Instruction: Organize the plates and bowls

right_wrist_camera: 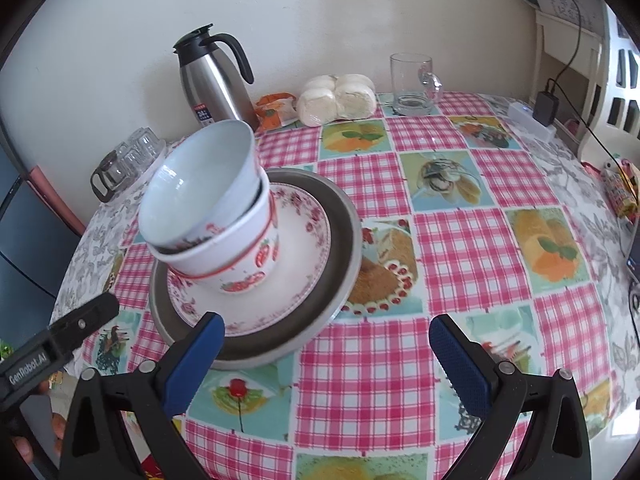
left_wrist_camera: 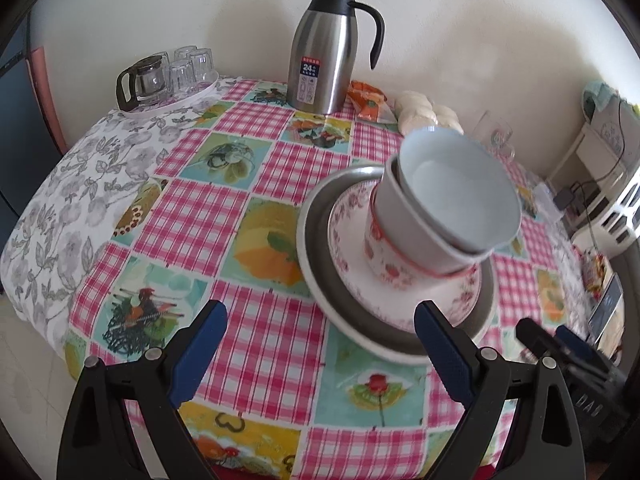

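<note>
- White bowl [right_wrist_camera: 200, 184] nested in strawberry bowl [right_wrist_camera: 236, 256], tilted; both sit on floral plate [right_wrist_camera: 296, 264], itself stacked in grey plate [right_wrist_camera: 340, 240].
- Stack on desk [right_wrist_camera: 460, 260], near edge, at 10 o'clock in right view.
- Left gripper [left_wrist_camera: 320, 344] jaws apart, empty; right gripper [right_wrist_camera: 324, 356] likewise.
- Checked cloth; flask [left_wrist_camera: 324, 60] at 12 o'clock by the wall, tray [left_wrist_camera: 168, 98] of glasses at 10, mug [right_wrist_camera: 412, 84] at 1.
</note>
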A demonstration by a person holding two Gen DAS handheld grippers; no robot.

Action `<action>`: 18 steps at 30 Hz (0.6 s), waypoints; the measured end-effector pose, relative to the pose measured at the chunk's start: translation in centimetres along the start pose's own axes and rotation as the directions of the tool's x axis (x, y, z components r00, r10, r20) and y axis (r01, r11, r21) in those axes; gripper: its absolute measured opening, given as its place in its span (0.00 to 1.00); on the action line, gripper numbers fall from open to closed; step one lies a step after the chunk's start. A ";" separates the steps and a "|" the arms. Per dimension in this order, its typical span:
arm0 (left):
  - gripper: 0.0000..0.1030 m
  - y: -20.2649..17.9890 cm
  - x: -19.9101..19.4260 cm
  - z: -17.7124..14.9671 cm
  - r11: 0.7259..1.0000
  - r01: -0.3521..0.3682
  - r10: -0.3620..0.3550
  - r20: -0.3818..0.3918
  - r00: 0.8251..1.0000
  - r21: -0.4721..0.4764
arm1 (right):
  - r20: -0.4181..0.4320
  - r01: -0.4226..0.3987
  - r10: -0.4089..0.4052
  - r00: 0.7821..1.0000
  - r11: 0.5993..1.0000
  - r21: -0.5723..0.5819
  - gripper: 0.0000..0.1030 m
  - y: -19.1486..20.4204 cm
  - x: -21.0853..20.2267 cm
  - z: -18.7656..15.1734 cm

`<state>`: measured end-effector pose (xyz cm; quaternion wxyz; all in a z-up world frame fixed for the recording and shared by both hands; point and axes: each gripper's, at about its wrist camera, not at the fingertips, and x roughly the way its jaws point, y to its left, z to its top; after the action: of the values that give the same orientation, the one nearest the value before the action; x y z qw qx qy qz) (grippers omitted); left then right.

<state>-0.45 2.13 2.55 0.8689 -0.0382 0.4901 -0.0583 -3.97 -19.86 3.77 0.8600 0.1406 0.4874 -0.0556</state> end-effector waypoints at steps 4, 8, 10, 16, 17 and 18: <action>0.92 -0.8 0.5 -1.2 0.995 -0.082 0.084 -0.026 0.996 0.054 | -0.002 0.012 -0.012 1.000 1.000 -0.005 1.00 -0.4 -0.3 -0.7; 0.92 -1.3 0.6 -2.2 0.992 -0.104 0.107 -0.035 0.994 0.077 | -0.007 0.023 -0.023 1.000 1.000 -0.016 1.00 -0.5 -0.4 -1.4; 0.92 -1.4 0.6 -2.6 0.991 -0.108 0.111 -0.043 0.993 0.079 | -0.010 0.029 -0.029 1.000 0.999 -0.016 1.00 -0.6 -0.4 -1.6; 0.92 -1.2 0.4 -3.0 0.991 -0.118 0.121 -0.044 0.992 0.069 | -0.019 0.043 -0.044 0.999 0.999 -0.020 1.00 -0.9 -0.5 -2.2; 0.92 -1.1 0.3 -3.1 0.991 -0.118 0.121 -0.047 0.992 0.066 | -0.022 0.046 -0.046 0.999 0.999 -0.021 1.00 -1.0 -0.5 -2.3; 0.92 -1.1 0.4 -3.2 0.991 -0.118 0.121 -0.052 0.991 0.064 | -0.024 0.048 -0.048 0.999 0.999 -0.023 1.00 -1.0 -0.5 -2.4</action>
<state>-3.04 1.00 0.73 0.8576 0.0195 0.5134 -0.0221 -6.41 -20.12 2.82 0.8537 0.1201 0.5019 -0.0691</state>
